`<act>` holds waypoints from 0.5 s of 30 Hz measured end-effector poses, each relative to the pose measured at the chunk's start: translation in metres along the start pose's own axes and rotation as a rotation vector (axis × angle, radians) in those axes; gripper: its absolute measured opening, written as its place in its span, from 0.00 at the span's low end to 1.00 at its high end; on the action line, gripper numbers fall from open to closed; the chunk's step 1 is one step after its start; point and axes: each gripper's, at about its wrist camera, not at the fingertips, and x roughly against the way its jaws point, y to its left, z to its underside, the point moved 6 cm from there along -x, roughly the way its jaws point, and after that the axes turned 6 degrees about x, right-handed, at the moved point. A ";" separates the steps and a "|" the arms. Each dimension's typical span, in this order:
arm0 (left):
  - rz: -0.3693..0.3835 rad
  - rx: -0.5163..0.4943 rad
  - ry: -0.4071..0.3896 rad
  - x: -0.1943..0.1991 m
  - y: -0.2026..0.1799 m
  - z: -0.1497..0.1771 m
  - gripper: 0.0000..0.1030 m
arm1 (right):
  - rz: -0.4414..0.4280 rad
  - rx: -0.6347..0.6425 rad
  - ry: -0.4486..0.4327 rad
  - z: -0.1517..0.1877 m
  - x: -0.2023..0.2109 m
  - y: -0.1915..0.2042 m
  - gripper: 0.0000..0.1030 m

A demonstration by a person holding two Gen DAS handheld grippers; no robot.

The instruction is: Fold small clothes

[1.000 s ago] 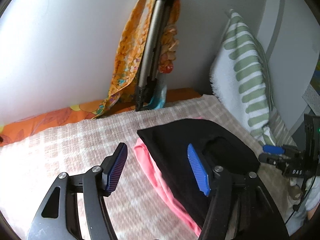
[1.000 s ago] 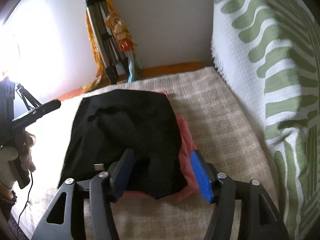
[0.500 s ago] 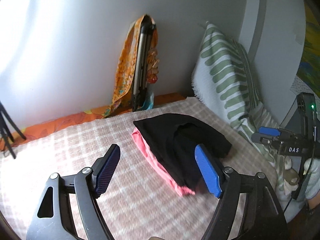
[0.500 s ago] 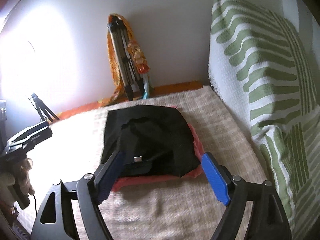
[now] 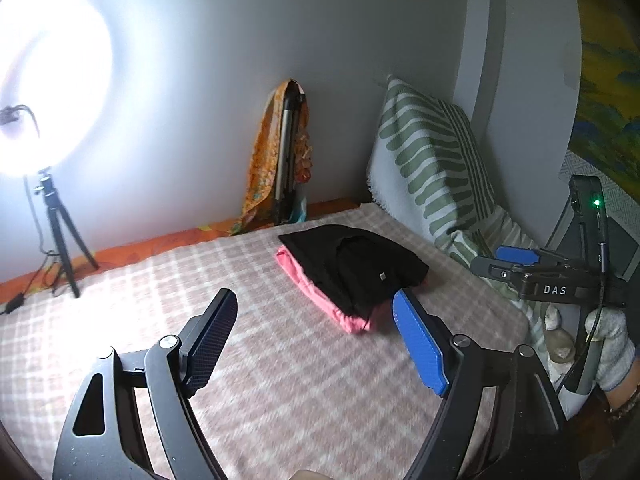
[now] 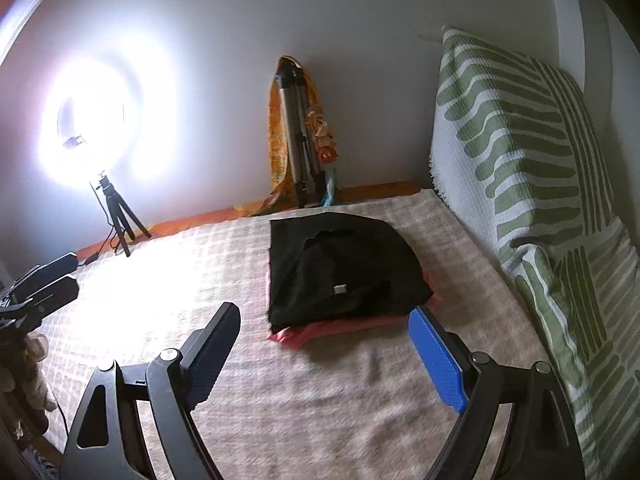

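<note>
The checked bed cover [image 6: 160, 280] carries the folded black garment [image 6: 344, 268] stacked on the pink garment [image 5: 320, 300] near the striped pillow [image 6: 520, 168], with left tool [image 5: 316, 340] and right tool [image 6: 332, 352] both spread apart, holding nothing, short of the stack's near edge.

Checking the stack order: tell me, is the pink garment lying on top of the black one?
No, the black garment lies on top of the pink garment.

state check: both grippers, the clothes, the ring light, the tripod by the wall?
left gripper: open, empty, above the blanket.
right gripper: open, empty, clear of the stack.
black garment: folded, lying on top of the pink one.
pink garment: folded, under the black one, edges showing.
ring light: on, upright on its stand.
tripod: legs closed, leaning on the wall, orange cloth draped over it.
</note>
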 end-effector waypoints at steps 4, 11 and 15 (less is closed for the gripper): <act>-0.008 -0.008 -0.007 0.027 0.005 0.011 0.78 | 0.005 -0.001 -0.012 0.008 0.013 0.022 0.86; -0.035 -0.003 -0.039 0.068 0.016 0.030 0.78 | 0.014 0.028 -0.038 0.023 0.034 0.060 0.87; -0.065 0.010 -0.035 0.080 0.026 0.046 0.79 | 0.017 0.043 -0.042 0.035 0.035 0.078 0.88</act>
